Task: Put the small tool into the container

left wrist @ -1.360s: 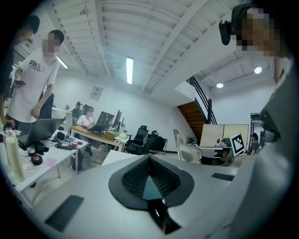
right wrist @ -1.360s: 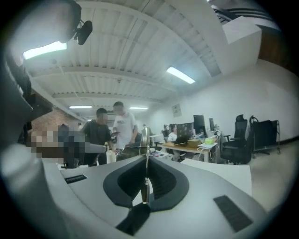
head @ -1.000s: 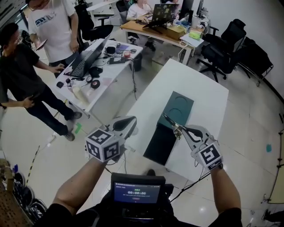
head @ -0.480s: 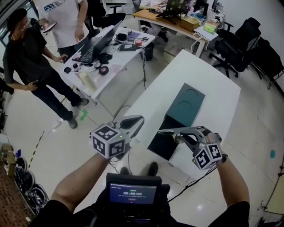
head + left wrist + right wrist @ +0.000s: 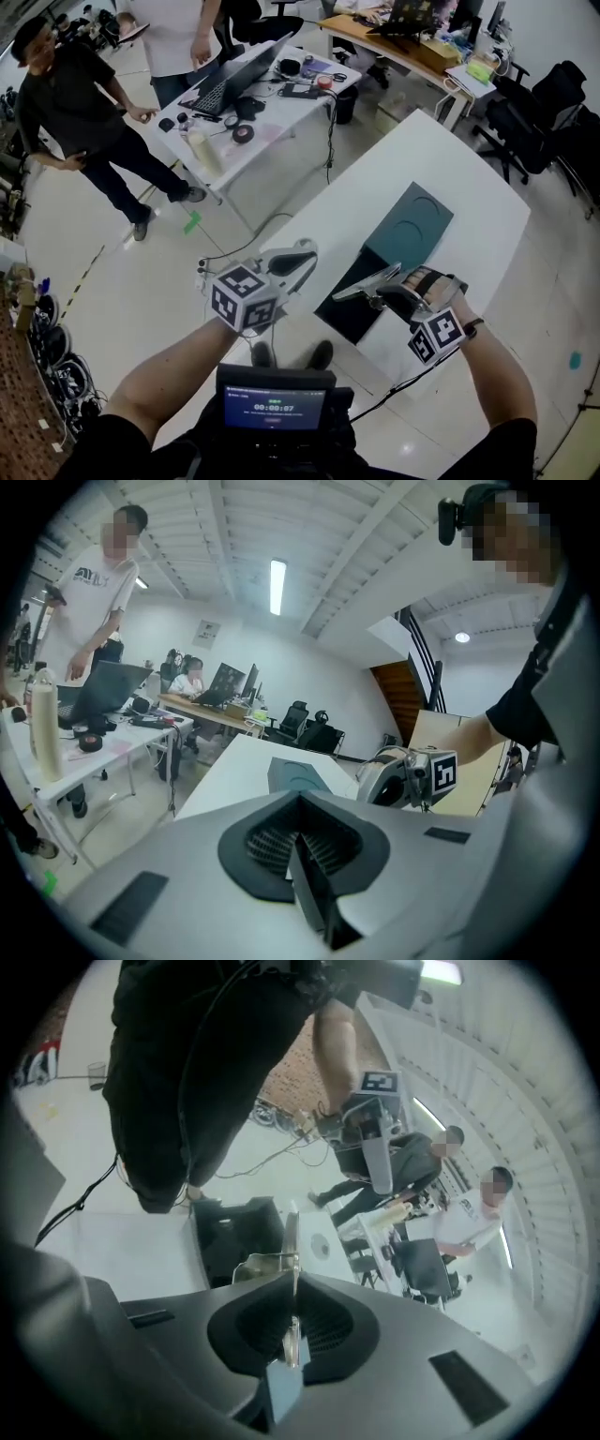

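Right gripper (image 5: 392, 292) lower and rolled since second ago, jaws clamped on small metal tool (image 5: 364, 284), blade now roughly level above open dark container (image 5: 342, 309). Left gripper (image 5: 302, 262) closed, empty. Drop-in looks near.

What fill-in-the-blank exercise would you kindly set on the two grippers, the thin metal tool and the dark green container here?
Of the left gripper and the right gripper, the thin silvery metal tool is clamped in the ____ one.
The left gripper's shut jaws have ____ between them.
The dark green rectangular container lies on a ____ table.
Missing words: right; nothing; white.
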The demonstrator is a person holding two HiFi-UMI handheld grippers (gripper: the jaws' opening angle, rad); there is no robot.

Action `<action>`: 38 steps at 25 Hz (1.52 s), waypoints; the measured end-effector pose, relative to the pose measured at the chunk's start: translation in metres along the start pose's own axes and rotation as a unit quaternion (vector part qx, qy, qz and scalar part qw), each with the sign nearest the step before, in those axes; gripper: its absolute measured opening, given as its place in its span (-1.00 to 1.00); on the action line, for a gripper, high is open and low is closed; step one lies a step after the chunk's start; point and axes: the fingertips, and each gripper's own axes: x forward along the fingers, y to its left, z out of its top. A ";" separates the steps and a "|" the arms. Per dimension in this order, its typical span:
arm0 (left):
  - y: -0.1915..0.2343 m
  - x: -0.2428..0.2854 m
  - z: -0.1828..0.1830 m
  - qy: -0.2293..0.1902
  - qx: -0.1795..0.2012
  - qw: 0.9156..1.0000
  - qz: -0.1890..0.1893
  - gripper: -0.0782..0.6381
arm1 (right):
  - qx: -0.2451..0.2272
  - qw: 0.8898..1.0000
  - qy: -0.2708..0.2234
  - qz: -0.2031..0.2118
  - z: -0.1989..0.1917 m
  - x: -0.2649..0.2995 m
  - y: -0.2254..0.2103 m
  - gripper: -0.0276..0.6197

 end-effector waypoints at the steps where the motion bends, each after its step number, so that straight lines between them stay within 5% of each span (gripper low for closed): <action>1: 0.002 0.001 -0.004 0.002 0.004 1.000 0.000 -0.73 | -0.023 1.000 -0.003 0.008 0.000 0.004 0.004 -0.89; 6: 0.010 0.004 -0.015 -0.004 0.007 1.000 0.016 -0.73 | -0.151 0.988 -0.015 0.023 -0.006 0.026 0.017 -0.90; 13: 0.002 0.017 -0.010 -0.008 0.009 1.000 0.008 -0.73 | -0.215 0.973 -0.065 0.050 0.014 0.041 0.026 -0.90; 30: -0.002 0.050 0.002 -0.011 0.026 1.000 -0.011 -0.73 | -0.248 0.962 -0.096 0.065 -0.011 0.075 0.046 -0.90; 38: -0.011 0.066 0.018 -0.018 0.030 0.998 -0.056 -0.73 | -0.251 0.960 -0.103 0.071 -0.018 0.078 0.054 -0.90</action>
